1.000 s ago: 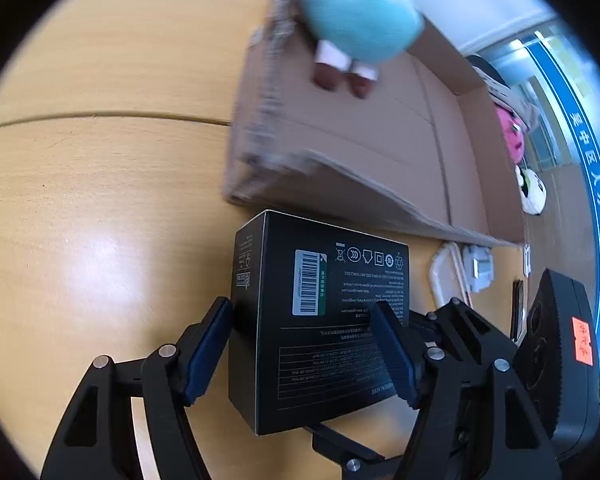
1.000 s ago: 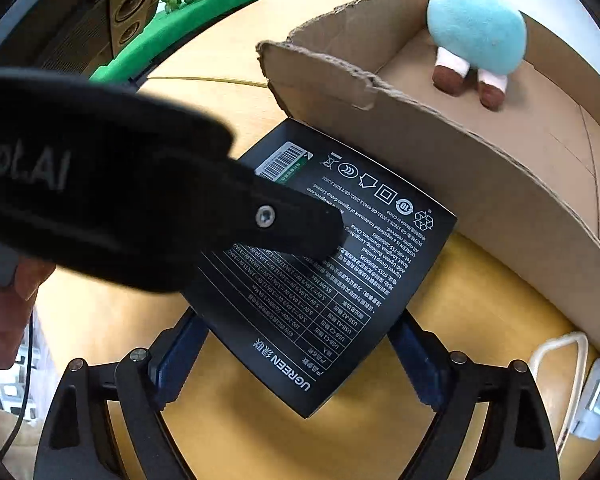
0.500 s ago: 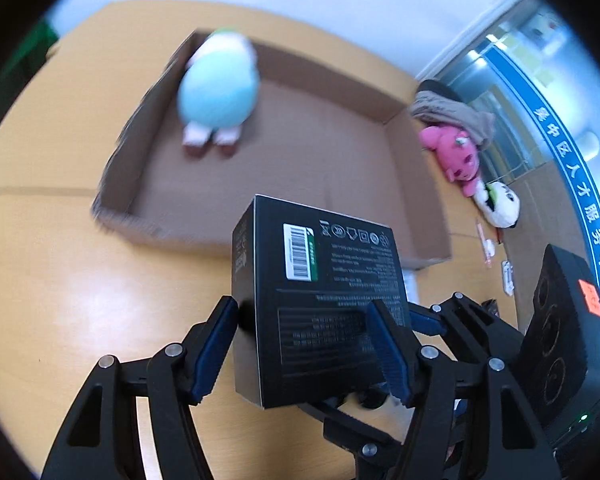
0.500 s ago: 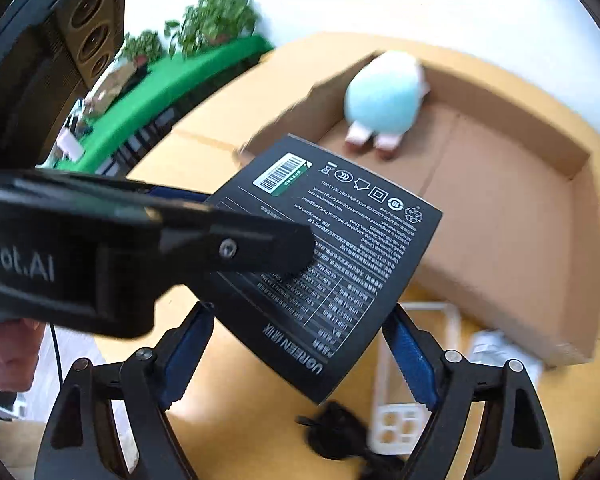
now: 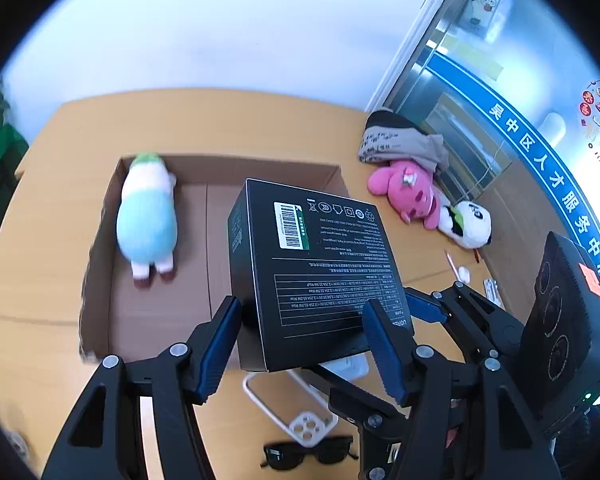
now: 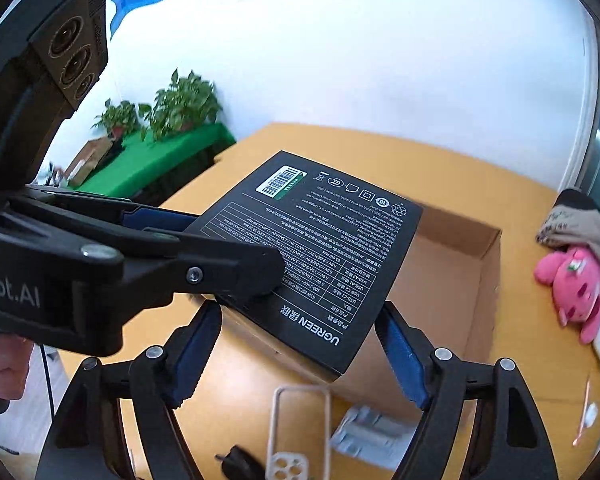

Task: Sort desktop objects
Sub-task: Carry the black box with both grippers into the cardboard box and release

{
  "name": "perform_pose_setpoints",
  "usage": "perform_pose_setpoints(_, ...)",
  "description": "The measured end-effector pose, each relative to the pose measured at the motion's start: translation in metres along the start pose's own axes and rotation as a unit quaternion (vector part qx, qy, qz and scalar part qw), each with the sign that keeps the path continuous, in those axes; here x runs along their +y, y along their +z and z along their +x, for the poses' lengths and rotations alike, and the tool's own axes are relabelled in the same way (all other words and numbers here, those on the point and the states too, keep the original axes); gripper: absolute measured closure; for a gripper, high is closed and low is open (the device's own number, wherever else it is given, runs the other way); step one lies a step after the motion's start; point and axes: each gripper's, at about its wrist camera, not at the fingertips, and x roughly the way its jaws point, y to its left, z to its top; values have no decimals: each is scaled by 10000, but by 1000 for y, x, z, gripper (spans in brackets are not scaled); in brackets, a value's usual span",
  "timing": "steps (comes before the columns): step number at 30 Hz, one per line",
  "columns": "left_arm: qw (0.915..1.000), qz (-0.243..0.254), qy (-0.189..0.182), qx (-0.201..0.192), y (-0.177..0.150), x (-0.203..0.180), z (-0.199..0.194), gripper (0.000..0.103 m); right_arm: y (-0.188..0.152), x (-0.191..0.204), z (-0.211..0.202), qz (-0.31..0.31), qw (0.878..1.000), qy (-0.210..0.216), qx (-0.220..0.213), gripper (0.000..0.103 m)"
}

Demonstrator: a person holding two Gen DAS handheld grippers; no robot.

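A black UGREEN box (image 5: 316, 268) hangs in the air above the near edge of an open cardboard box (image 5: 172, 312). My left gripper (image 5: 300, 344) is shut on the black box's near end. My right gripper (image 6: 300, 344) is shut on the same black box (image 6: 312, 248) from the other side; the left gripper's finger crosses that view at left. A blue-green plush (image 5: 146, 220) lies inside the cardboard box at its left. The cardboard box (image 6: 456, 280) also shows behind the black box in the right wrist view.
A pink plush (image 5: 408, 196), a panda plush (image 5: 466, 224) and a grey cloth (image 5: 400, 140) lie at the table's right. A clear phone case (image 5: 296, 412), black sunglasses (image 5: 308, 456) and a white adapter (image 6: 372, 432) lie on the table below the grippers.
Both grippers have lifted the black box off the table and carried it higher, over the cardboard box's near edge. The views now look down on the whole cardboard box.
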Motion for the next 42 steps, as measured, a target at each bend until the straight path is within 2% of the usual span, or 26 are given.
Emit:
perform_pose_setpoints(8, 9997, 96, -225, -79, 49, 14, 26, 44, 37, -28, 17, -124, 9997, -226, 2, 20)
perform_pose_setpoints(19, 9979, -220, -582, 180, 99, 73, 102, 44, 79, -69, 110, -181, 9978, -353, 536, 20)
perform_pose_setpoints(23, 9963, -350, -669, 406, 111, 95, 144, 44, 79, -88, 152, -113, 9961, -351, 798, 20)
perform_pose_setpoints(30, 9935, -573, -528, 827, 112, 125, 209, 44, 62, -115, 226, 81, 9927, -176, 1188, 20)
perform_pose_setpoints(37, 9917, -653, -407, 1029, 116, 139, 249, 44, 52, -136, 270, 301, 9900, -98, 1371, 20)
perform_pose_setpoints(42, 9864, -779, -214, 1431, 120, 146, 273, 45, 47, -144, 299, 262, 9865, -26, 1618, 16)
